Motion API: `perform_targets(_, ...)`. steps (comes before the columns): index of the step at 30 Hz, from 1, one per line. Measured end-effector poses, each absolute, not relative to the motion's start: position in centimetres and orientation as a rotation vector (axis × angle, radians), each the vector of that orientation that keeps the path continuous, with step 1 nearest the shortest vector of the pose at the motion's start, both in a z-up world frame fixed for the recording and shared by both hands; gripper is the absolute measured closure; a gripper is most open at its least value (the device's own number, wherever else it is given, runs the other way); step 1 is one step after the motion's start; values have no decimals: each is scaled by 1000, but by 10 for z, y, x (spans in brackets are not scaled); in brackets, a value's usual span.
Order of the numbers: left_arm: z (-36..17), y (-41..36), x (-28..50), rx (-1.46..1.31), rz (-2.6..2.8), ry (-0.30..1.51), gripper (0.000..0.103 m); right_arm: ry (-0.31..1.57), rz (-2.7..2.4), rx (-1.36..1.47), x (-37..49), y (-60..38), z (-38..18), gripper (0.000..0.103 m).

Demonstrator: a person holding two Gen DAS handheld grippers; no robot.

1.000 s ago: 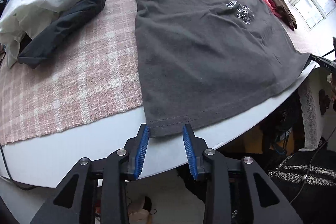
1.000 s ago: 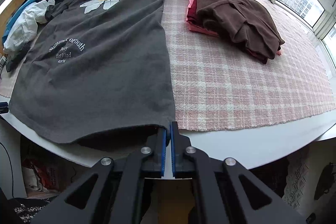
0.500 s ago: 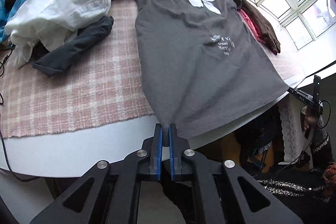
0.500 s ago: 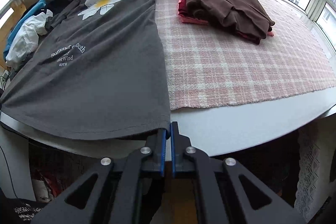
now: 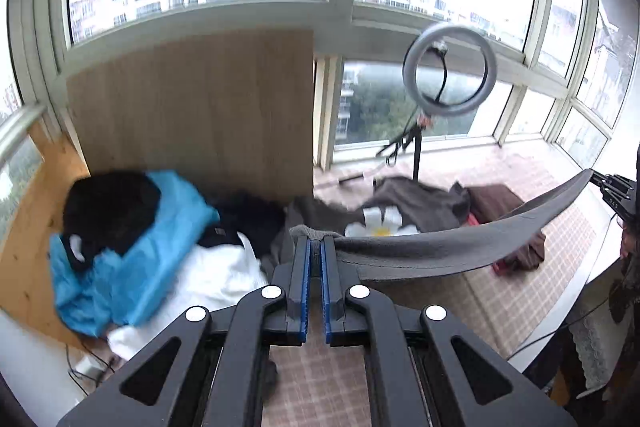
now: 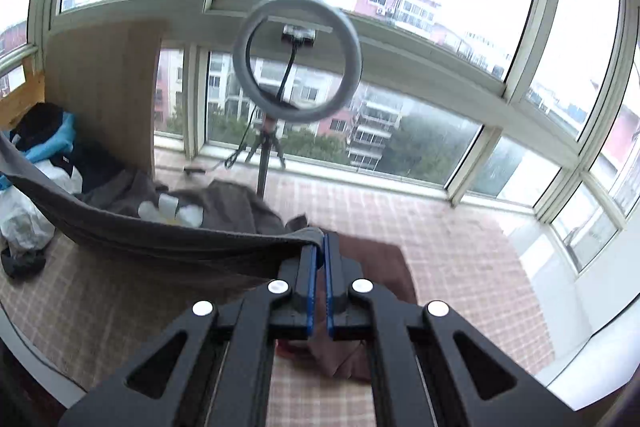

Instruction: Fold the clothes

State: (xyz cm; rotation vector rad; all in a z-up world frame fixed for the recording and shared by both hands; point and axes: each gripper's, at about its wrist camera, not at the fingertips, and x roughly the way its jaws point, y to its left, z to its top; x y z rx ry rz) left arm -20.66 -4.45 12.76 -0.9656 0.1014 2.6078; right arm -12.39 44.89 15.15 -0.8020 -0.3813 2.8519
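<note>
Both sets of jaws are pinching the hem of the grey T-shirt (image 5: 440,251), one at each bottom corner. The left gripper (image 5: 316,259) is clamping the cloth bunched at its tips; the right gripper (image 6: 320,251) is gripping the other corner the same way, blue pads nearly meeting on the fabric. No gap showing in either.

Between the two grippers the hem is hanging in the air as a sagging band, raised above the worktop (image 6: 460,239) with its pink check cover. The far end of the shirt, with the white daisy print (image 5: 380,223), is lying on the cover toward the windows, rumpled near the ring light (image 6: 298,63) on its tripod. So the shirt is half lifted, half resting.

Progress, as I judge it: this looks like the first fold of this shirt, bottom hem being carried toward the collar. Fold not yet laid down, nothing creased or flattened. Sleeves and side folds look left to do.

Further out: a brown garment (image 6: 380,267) is lying flat under the right gripper, apparently folded and done. On the left a heap of white cloth (image 5: 216,279), a blue garment (image 5: 132,267) and dark pieces is sitting unfolded, probably waiting. Most of the job seems left.
</note>
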Motion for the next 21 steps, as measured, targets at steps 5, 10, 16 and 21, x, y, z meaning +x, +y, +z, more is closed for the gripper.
perform_targets(5, 236, -56, -154, -703, 2696, 241, 99, -601, 2815, -576, -72, 430, 247, 100)
perform_targets(10, 201, -61, -106, -819, 2606, 354, 99, -632, 2800, -777, -28, 434, 203, 100)
perform_targets(16, 51, -68, -57, -1214, 2374, 410, 99, -599, 2737, -1264, 29, 430, 52, 100)
perform_targets(21, -93, -80, -24, -1583, 2145, 314, 99, -471, 2618, -1628, 79, 423, -89, 100)
